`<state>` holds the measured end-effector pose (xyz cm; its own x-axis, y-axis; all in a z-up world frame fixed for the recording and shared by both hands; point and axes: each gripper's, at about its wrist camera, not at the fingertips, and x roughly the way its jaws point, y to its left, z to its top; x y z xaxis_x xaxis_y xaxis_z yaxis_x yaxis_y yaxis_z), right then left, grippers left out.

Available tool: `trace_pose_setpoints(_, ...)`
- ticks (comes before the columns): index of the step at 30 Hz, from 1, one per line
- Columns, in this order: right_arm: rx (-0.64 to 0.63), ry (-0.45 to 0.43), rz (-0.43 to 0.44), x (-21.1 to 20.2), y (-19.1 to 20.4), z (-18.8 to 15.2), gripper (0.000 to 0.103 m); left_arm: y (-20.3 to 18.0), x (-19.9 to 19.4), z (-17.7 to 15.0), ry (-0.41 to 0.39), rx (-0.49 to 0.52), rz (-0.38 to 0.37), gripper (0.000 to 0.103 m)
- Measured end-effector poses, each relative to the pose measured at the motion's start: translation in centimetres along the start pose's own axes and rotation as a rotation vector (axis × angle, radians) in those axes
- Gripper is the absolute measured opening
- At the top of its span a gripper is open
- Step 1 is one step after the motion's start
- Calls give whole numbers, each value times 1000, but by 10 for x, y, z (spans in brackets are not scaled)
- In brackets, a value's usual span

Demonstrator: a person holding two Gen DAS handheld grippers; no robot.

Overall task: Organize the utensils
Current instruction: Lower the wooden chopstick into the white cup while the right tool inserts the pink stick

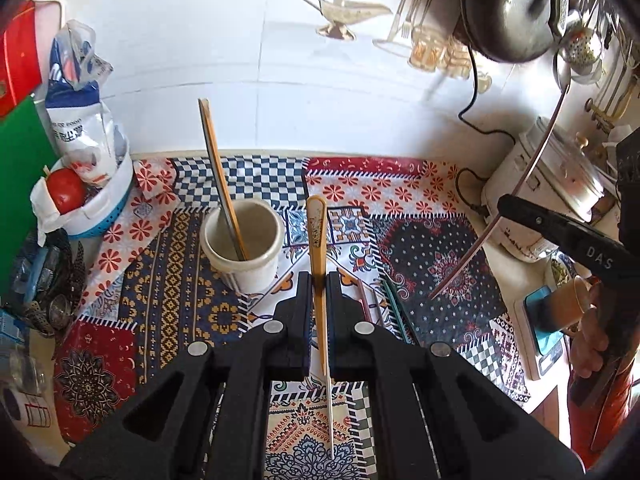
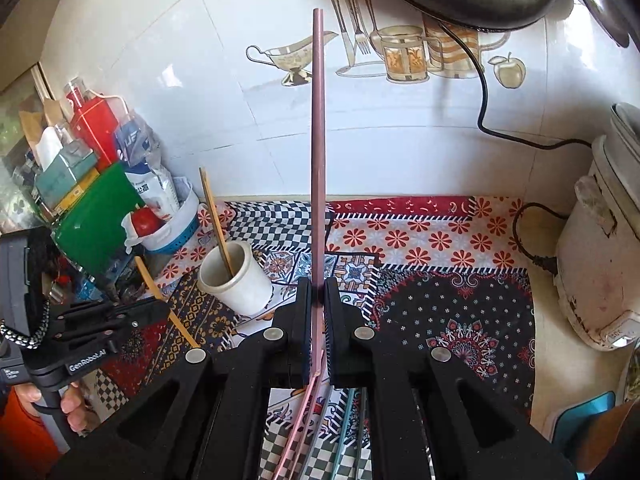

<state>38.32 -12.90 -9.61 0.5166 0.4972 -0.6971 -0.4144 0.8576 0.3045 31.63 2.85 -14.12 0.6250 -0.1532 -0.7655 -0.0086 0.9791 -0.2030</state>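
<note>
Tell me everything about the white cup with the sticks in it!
The round white ceramic-looking cup stands upright on the colourful patterned tablecloth, left of the middle. Its inside looks a bit stained. Two long flat utensils, one yellowish wood and one grey, lean in it, poking out past the rim toward the white tiled wall. No tongs touch it.

The pink chopstick's (image 2: 318, 160) lower end seems hidden behind the right claw (image 2: 318, 308).
</note>
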Motion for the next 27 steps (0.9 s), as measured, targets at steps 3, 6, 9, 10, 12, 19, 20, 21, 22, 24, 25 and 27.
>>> trace_pose_setpoints(3, -24, -18, 11, 1, 10, 10, 5, 9, -18, 7, -47, -17, 8, 4)
trace_pose_setpoints(6, -47, -35, 24, 2, 20, 21, 5, 17, -30, 14, -88, -35, 19, 4)
trace_pose_setpoints(9, -72, -49, 41, 6, 32, 32, 5, 24, -40, 21, -125, -42, 37, 4)
trace_pose_setpoints(10, -82, -55, 48, 7, 36, 36, 5, 26, -42, 24, -139, -44, 45, 4)
trace_pose_setpoints(12, -99, -64, 61, 11, 44, 43, 5, 30, -48, 28, -162, -52, 52, 4)
trace_pose_setpoints(19, -146, -93, 119, 25, 73, 70, 5, 48, -61, 48, -227, -82, 88, 4)
trace_pose_setpoints(20, -151, -94, 126, 28, 76, 74, 5, 51, -62, 51, -237, -88, 93, 4)
trace_pose_setpoints(21, -157, -94, 135, 31, 79, 77, 5, 53, -63, 54, -247, -94, 98, 4)
trace_pose_setpoints(22, -164, -94, 144, 35, 83, 79, 5, 56, -63, 57, -253, -99, 97, 4)
trace_pose_setpoints(24, -178, -90, 159, 44, 90, 84, 5, 62, -61, 64, -261, -117, 96, 4)
trace_pose_setpoints(25, -184, -86, 166, 48, 93, 86, 5, 64, -59, 66, -264, -125, 99, 4)
trace_pose_setpoints(27, -195, -74, 180, 58, 98, 88, 5, 69, -53, 72, -264, -137, 109, 4)
